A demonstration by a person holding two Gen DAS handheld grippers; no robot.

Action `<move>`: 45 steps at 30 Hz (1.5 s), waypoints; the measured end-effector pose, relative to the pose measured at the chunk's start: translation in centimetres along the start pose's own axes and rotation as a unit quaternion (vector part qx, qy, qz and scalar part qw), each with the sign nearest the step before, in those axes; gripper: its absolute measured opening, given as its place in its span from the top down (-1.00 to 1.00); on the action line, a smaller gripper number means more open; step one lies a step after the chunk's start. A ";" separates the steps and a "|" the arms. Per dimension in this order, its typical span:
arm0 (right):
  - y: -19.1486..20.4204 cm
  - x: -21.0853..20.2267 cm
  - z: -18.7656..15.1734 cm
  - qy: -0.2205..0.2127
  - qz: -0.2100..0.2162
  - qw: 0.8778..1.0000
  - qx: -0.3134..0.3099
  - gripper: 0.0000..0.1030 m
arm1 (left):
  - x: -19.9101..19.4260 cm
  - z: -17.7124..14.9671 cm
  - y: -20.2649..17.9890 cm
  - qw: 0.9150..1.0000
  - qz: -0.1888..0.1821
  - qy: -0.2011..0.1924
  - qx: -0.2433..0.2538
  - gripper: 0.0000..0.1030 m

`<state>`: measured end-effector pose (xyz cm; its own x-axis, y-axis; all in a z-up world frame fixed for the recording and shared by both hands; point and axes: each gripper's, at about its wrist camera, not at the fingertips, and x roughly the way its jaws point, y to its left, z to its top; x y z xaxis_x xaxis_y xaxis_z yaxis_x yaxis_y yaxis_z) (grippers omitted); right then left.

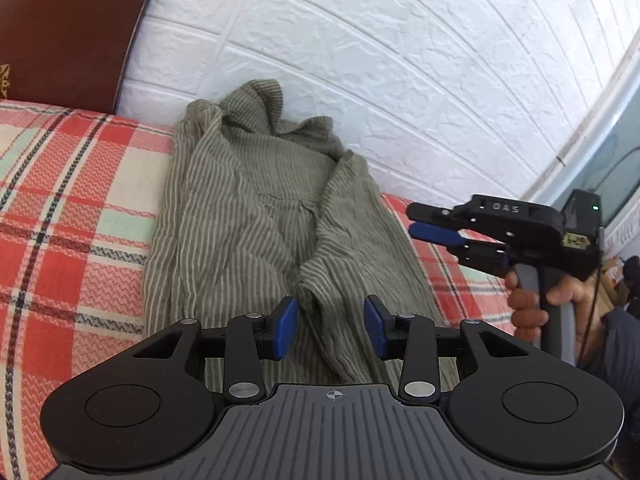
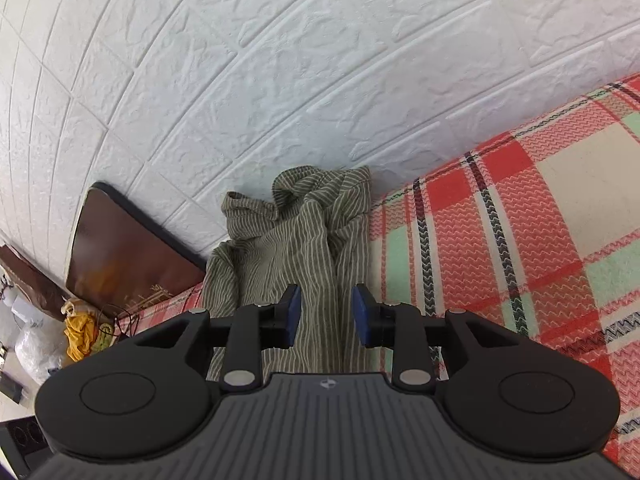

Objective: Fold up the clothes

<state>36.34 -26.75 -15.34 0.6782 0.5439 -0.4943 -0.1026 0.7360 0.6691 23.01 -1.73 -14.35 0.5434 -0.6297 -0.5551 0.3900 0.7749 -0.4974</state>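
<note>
White brick-patterned wall [image 1: 400, 60] fills the upper frame above our plaid bedspread [image 1: 60, 200]. At centre, a striped olive garment [image 1: 248, 208] lies crumpled lengthwise, its far end bunched against the wall. Our left gripper [image 1: 331, 328] hovers over its near end, jaws released. At right, our right gripper [image 1: 416, 222] floats beside the garment, jaws released too.
</note>
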 end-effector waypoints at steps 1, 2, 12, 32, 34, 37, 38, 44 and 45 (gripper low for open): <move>0.0 0.3 0.0 0.002 0.003 1.000 0.000 0.37 | 0.2 0.1 0.1 1.000 0.003 0.000 -0.004 0.06; -0.1 0.6 0.0 0.004 0.005 1.000 0.001 0.37 | 0.4 0.1 0.3 1.000 0.004 0.001 -0.008 0.22; -1.6 2.8 -0.1 0.018 -0.010 1.000 0.012 0.97 | 1.0 0.3 2.3 1.000 0.024 0.004 -0.005 1.00; 2.6 -2.3 -5.4 0.045 0.036 0.995 -0.076 0.57 | -2.4 -1.9 -4.7 0.987 0.019 -0.003 0.162 0.37; 2.4 -1.7 -6.0 0.048 0.007 0.995 -0.088 0.57 | -0.6 -2.2 -4.0 0.987 0.046 0.016 0.154 0.37; 0.7 -0.9 -5.6 0.046 -0.016 0.998 -0.035 0.86 | 1.2 -2.6 -3.0 0.987 0.075 0.037 0.137 0.47; 0.5 -1.2 -5.5 0.048 -0.008 0.999 -0.020 0.80 | 0.6 -2.3 -2.8 0.989 0.069 0.032 0.124 0.46; 2.8 -7.6 -7.6 0.021 0.045 0.998 -0.046 0.47 | -4.6 -2.6 -3.4 0.990 0.063 0.012 0.123 0.21; 2.9 -8.9 -8.5 0.019 0.054 0.997 -0.045 0.46 | -5.2 -3.2 -3.5 0.991 0.059 0.022 0.119 0.20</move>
<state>23.84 -26.01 -13.68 0.6313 0.6354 -0.4447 -0.2392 0.7050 0.6677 16.46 -1.33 -11.84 0.5645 -0.5325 -0.6307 0.4937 0.8302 -0.2590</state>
